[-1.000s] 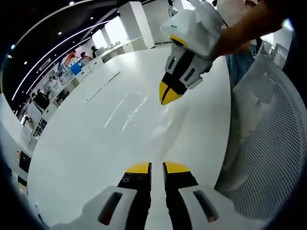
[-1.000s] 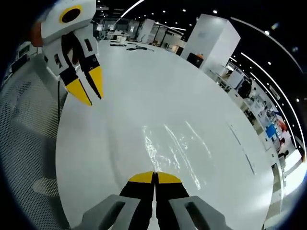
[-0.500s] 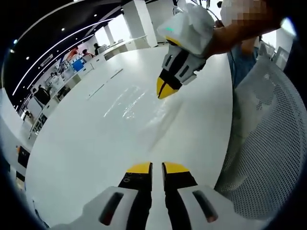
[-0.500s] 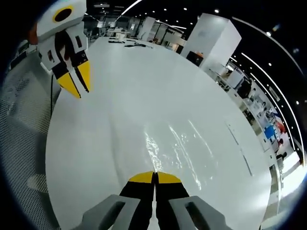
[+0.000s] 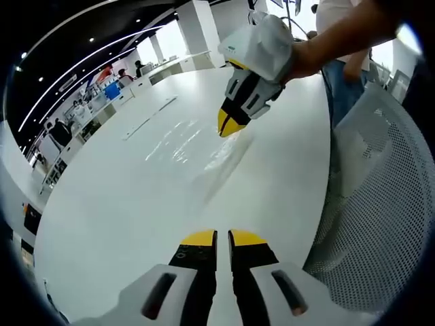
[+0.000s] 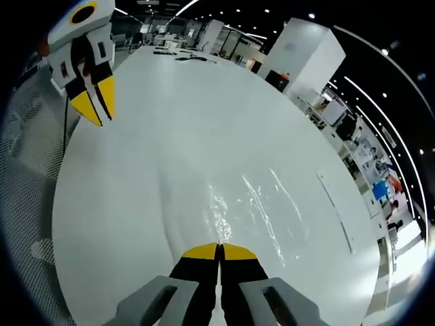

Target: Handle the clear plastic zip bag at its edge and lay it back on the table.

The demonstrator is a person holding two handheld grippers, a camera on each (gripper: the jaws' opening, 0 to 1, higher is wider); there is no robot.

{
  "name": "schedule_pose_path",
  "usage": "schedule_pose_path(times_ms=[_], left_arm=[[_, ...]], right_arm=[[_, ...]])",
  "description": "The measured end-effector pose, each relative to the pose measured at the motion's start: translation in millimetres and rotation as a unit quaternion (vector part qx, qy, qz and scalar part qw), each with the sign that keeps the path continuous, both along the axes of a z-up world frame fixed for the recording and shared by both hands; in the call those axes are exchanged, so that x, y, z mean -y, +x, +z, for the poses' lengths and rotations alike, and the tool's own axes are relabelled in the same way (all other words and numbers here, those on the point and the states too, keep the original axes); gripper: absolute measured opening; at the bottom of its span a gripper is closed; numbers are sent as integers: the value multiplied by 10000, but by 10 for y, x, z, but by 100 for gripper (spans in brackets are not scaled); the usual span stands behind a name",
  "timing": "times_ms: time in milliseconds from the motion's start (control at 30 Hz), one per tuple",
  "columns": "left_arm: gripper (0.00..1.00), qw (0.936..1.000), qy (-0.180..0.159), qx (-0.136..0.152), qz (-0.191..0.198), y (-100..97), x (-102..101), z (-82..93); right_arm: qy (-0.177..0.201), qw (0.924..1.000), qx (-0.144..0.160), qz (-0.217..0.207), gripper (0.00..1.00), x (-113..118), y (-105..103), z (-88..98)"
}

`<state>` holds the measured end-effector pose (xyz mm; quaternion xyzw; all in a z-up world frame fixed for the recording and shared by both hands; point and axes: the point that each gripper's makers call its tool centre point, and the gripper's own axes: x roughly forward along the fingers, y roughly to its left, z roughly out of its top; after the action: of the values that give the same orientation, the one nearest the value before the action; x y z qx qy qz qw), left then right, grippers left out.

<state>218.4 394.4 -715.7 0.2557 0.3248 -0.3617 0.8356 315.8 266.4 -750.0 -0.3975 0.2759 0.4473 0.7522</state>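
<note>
**Laying the bag down by its pinched edge**

Holding the near edge of the clear zip bag (image 6: 231, 204) in my right gripper (image 6: 219, 250), I see the two yellow tips pressed together with no gap, and the film seems to start right at them, so I judge they are clenched on the bag's edge. In the left gripper view the same right gripper (image 5: 230, 126) comes in from above with a hand (image 5: 309, 58) behind it, its tips closed at the edge of the bag (image 5: 204, 153), which spreads away from them as a glossy, wrinkled sheet on the white table (image 5: 122, 204).

My left gripper (image 5: 216, 239) hangs over bare table near me, well apart from the bag; its jaws stand nearly together with a thin slit between them and nothing in it. In the right gripper view the left gripper (image 6: 94, 103) hovers off to the side above the table, holding nothing.

Most of the bag appears to lie on the table (image 6: 170, 102) already, with only the pinched edge lifted. To finish well, I should lower the right tips slowly and flat, keep the film lightly taut so it does not fold under itself, and only release once the edge touches. The sheet is thin and slippery, so a quick release could leave it curled. The mesh chair (image 5: 380, 217) at the table's rim stays out of the way.
</note>
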Motion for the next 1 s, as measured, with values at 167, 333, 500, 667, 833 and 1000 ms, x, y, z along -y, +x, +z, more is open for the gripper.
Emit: schedule_pose_path(times_ms=[167,333,500,667,833,1000], left_arm=[[4,10000,0,-11,-14,-25,13,9],[4,10000,-46,-26,8,1,-3,-14],[3,10000,-32,-32,-58,-7,33,-4],[3,9999,31,-19,-141,19,55,6],[4,9998,52,27,-184,42,82,29],[3,9996,111,13,-242,41,77,27]], right_arm=[[-4,10000,-25,-40,0,6,19,-2],[-61,10000,40,12,0,26,40,-1],[-121,9994,214,257,0,24,56,0],[-86,9992,279,257,0,49,112,-16],[-87,9990,318,302,0,58,123,-18],[-58,9996,248,138,0,71,187,-64]])
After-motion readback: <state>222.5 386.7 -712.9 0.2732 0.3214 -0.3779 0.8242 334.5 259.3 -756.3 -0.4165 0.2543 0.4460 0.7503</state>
